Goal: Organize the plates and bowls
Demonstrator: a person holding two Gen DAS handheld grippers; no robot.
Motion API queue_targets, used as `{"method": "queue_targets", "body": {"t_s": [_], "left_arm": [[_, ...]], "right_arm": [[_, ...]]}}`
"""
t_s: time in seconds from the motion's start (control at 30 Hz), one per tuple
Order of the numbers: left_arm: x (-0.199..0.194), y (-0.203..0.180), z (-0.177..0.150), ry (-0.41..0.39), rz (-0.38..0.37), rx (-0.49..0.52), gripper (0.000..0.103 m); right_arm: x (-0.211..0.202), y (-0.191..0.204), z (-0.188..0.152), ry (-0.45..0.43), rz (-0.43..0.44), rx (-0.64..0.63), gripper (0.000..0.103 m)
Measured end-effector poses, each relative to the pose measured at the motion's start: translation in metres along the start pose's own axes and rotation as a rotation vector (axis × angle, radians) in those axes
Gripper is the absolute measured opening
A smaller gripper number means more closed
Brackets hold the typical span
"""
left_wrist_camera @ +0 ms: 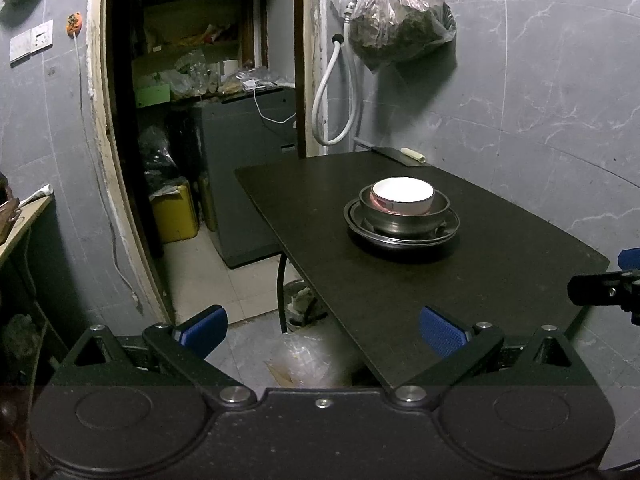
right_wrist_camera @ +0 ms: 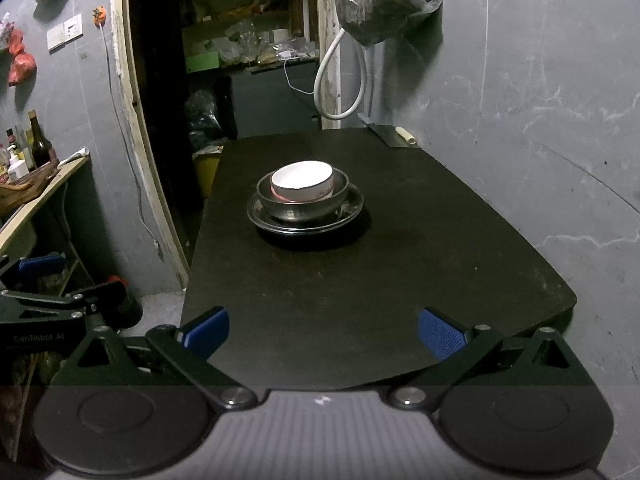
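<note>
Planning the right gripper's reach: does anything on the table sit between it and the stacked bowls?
Nothing visible does. Bare dark table lies between the open right gripper and the white bowl nested in the metal bowl on plates.

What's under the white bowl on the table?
The white bowl sits inside a metal bowl, which rests on stacked dark plates on the table. How many plates, and anything under them, is hidden.

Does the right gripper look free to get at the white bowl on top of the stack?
Probably yes. The right gripper is open and empty, only bare table lies before the white bowl, which sits uncovered in the metal bowl.
</note>
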State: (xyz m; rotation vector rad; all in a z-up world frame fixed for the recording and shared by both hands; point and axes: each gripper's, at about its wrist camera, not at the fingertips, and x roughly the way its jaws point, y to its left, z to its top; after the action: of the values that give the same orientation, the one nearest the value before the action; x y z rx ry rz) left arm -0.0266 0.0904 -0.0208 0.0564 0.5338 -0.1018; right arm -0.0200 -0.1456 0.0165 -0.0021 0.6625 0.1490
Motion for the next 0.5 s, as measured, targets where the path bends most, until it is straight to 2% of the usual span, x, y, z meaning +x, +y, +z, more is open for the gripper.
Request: {"method": "queue_targets", "body": {"t_s": [0.5], "left_arm": [[0.0050, 0.0019, 0.0018, 0.006, 0.001, 0.000, 0.102]], "right_arm": [[0.0037, 0.0009, 0.0021, 0.007, 0.002, -0.005, 0.103]]}}
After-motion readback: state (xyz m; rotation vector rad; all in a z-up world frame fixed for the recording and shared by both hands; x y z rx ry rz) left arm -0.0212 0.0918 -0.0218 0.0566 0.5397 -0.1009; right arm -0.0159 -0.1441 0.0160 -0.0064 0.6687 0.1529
